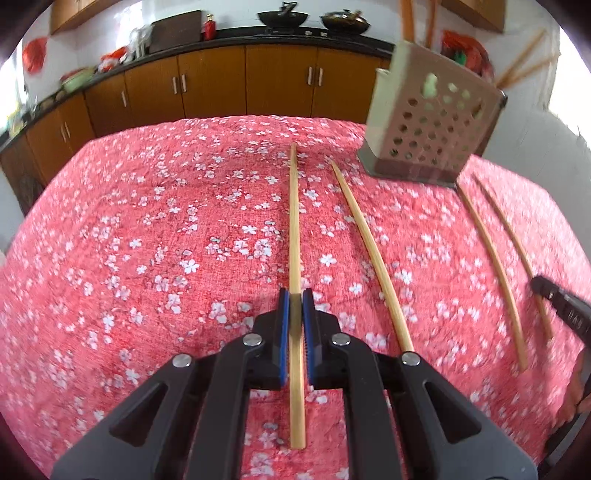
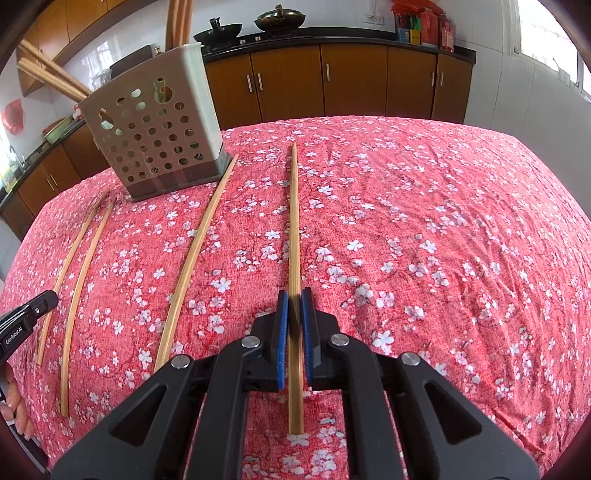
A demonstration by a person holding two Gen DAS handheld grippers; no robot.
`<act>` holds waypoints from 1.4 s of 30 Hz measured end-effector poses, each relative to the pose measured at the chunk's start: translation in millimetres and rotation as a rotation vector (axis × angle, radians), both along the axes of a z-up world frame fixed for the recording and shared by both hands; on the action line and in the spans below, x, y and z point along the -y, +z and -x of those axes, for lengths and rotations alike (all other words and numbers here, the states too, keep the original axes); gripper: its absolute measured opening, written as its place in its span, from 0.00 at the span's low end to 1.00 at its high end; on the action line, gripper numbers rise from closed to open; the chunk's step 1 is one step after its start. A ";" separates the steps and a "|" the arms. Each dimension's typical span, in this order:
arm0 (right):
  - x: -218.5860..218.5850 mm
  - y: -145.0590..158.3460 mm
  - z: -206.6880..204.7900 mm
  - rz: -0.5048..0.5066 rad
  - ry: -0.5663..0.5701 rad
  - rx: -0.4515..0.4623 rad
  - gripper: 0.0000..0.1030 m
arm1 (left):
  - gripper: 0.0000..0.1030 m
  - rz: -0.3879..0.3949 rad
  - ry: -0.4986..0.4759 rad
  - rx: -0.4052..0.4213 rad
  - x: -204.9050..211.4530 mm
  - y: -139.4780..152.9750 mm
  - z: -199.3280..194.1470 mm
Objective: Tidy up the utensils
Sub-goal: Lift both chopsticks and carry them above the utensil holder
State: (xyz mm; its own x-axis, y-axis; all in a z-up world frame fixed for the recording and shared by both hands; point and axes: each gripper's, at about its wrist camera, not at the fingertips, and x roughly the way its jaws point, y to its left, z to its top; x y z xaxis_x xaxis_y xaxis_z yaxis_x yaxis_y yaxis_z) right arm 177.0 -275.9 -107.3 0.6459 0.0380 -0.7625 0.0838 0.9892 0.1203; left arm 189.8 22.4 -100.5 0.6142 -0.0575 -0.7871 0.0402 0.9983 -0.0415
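My left gripper [image 1: 295, 299] is shut on a bamboo chopstick [image 1: 294, 221] that lies lengthwise between its blue pads on the floral cloth. My right gripper [image 2: 294, 299] is shut on another chopstick [image 2: 294, 221] in the same way. A perforated grey utensil holder [image 1: 432, 122] with several chopsticks in it stands at the far side, also in the right wrist view [image 2: 155, 125]. Loose chopsticks lie on the cloth: one [image 1: 373, 254] right of my left gripper, two more [image 1: 491, 273] farther right; in the right wrist view one [image 2: 195, 258] is left of my gripper.
The table carries a red cloth with white flowers [image 1: 147, 240]. Brown kitchen cabinets [image 2: 351, 81] and a counter with woks [image 1: 282, 18] run behind the table. The other gripper's tip shows at the right edge of the left wrist view [image 1: 561, 306] and at the left edge of the right wrist view [image 2: 26, 314].
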 end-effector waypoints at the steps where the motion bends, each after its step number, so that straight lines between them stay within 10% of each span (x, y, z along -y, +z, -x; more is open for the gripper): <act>1: 0.4 -0.1 1.1 -0.003 0.001 0.000 0.08 | 0.09 -0.001 -0.003 0.000 -0.7 0.0 2.2; 14: 8.4 21.5 14.7 -0.029 -0.004 0.076 0.07 | 0.08 -0.020 -0.008 0.005 -1.3 7.4 6.8; 42: 35.1 192.0 40.0 -0.101 0.050 0.568 0.07 | 0.08 0.064 -0.090 0.462 0.8 194.7 27.4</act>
State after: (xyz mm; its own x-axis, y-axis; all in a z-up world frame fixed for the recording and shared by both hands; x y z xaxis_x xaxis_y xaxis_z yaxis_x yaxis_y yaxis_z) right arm 137.0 -310.9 84.7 0.9483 0.1335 -0.2879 -0.0679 0.9715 0.2270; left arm 162.4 21.6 94.2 0.8894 -0.1659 -0.4260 0.1552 0.9861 -0.0601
